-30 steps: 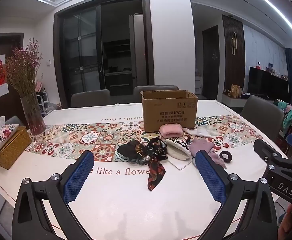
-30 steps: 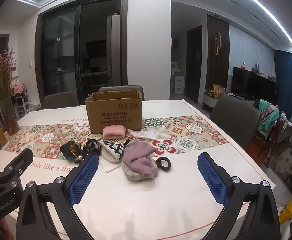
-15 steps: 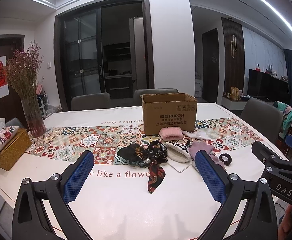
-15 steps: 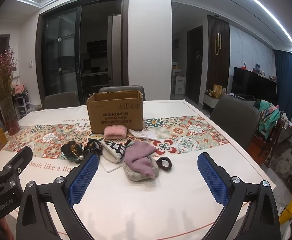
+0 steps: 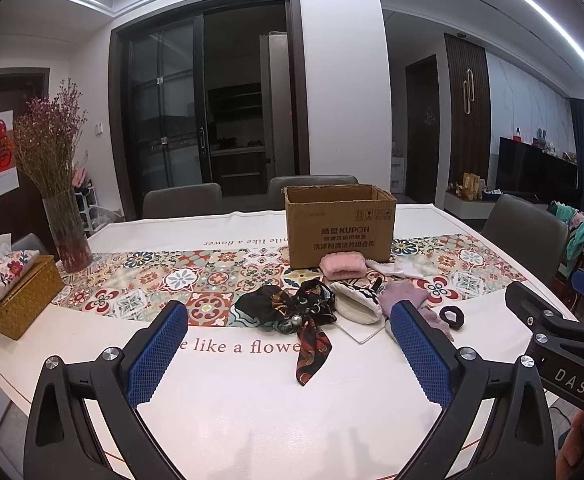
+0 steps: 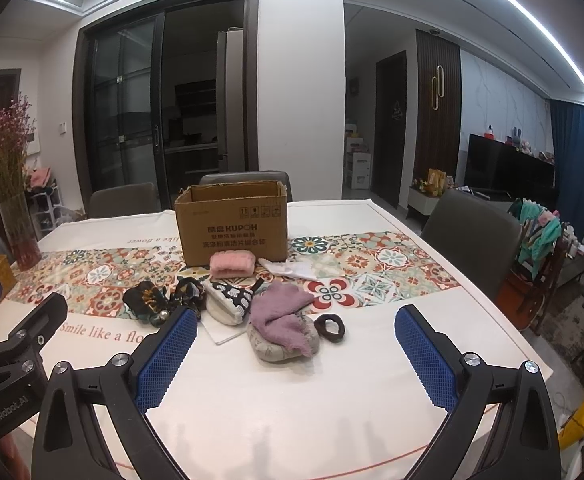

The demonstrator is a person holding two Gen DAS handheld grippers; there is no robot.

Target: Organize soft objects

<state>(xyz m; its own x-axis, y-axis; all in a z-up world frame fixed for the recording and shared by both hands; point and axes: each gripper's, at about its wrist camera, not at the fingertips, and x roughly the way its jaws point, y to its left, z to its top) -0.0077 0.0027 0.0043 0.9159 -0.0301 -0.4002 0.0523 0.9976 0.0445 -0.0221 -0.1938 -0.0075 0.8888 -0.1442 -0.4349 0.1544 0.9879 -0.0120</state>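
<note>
Both grippers hover above the near edge of the white-clothed worktop point(image 6: 292, 400), each with its jaws spread wide and nothing between them. The left gripper point(image 5: 287, 344) faces the dark patterned silk scrunchie with its trailing ribbon point(image 5: 292, 312); the right gripper point(image 6: 296, 344) faces the lilac knitted cloth point(image 6: 279, 316), which is draped over a grey padded pouch point(image 6: 271, 348).

The soft stuff sits in a loose heap on the worktop, just in front of the open brown cardboard box point(image 6: 231, 224), which stands on the tiled-pattern runner point(image 6: 372, 264). A fluffy pink roll point(image 6: 232, 264) touches the box front, with a white cloth point(image 6: 287, 270) beside it. A black-and-white patterned pouch point(image 6: 227, 304) lies on a white sheet in the middle, and a small dark hair tie point(image 6: 330, 328) sits just right of the lilac cloth.

Off to the left there's a glass vase of dried purple flowers point(image 5: 65, 236) and a woven tissue box point(image 5: 23, 300).
</note>
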